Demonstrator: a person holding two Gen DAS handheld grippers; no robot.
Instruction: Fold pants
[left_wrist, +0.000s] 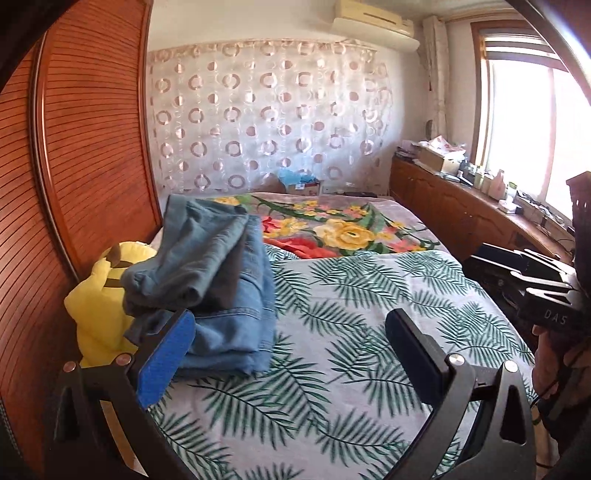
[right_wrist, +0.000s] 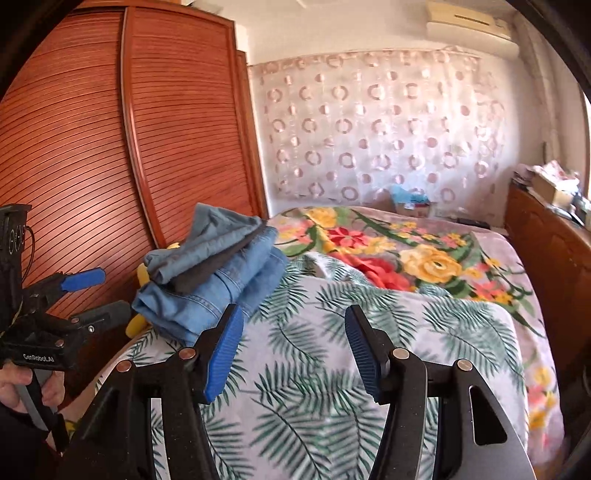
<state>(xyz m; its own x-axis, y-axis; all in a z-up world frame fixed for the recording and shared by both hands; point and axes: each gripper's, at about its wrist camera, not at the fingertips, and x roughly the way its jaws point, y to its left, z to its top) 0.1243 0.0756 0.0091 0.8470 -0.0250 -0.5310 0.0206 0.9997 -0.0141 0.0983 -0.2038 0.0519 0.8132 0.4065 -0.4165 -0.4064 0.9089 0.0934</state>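
Note:
A stack of folded pants (left_wrist: 210, 280) lies on the left side of the bed, blue jeans below and grey-blue pairs on top. It also shows in the right wrist view (right_wrist: 218, 273). My left gripper (left_wrist: 291, 354) is open and empty, its left pad just in front of the stack. It shows at the left of the right wrist view (right_wrist: 99, 295). My right gripper (right_wrist: 291, 350) is open and empty above the leaf-print blanket (right_wrist: 332, 369), to the right of the stack. It shows at the right edge of the left wrist view (left_wrist: 532, 273).
A yellow plush toy (left_wrist: 99, 306) sits between the stack and the wooden louvred wardrobe (left_wrist: 74, 166). A floral blanket (left_wrist: 343, 229) covers the far bed. A wooden cabinet (left_wrist: 454, 206) with clutter runs along the right wall under the window.

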